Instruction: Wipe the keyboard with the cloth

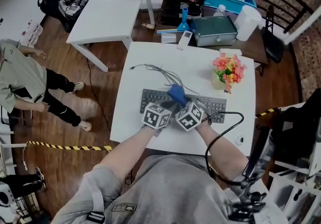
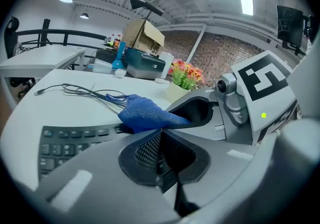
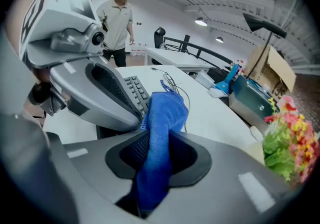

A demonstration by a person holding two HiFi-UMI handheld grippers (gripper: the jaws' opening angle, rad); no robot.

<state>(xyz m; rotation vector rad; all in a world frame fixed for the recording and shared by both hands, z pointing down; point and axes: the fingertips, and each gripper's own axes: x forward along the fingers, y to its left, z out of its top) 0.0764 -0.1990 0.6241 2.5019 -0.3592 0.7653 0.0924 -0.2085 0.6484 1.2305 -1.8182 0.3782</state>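
A dark grey keyboard (image 1: pixel 150 98) lies across the middle of the white table (image 1: pixel 140 62). A blue cloth (image 1: pixel 176 92) rests on its middle keys. My right gripper (image 1: pixel 182 103) is shut on the cloth (image 3: pixel 162 118), which hangs out between the jaws (image 3: pixel 159 140) onto the keyboard (image 3: pixel 132 86). My left gripper (image 1: pixel 165 104) sits right beside it on the left, over the keys (image 2: pixel 65 143). Its jaws (image 2: pixel 159 133) are shut with nothing between them; the cloth (image 2: pixel 145 113) lies just ahead of them, in the right gripper's grip.
A pot of pink and yellow flowers (image 1: pixel 228 70) stands at the table's back right. Thin wires (image 1: pixel 160 72) trail behind the keyboard; a black cable (image 1: pixel 225 128) loops at the front right. A person (image 1: pixel 25 82) stands on the floor at left, near a second white table (image 1: pixel 110 10).
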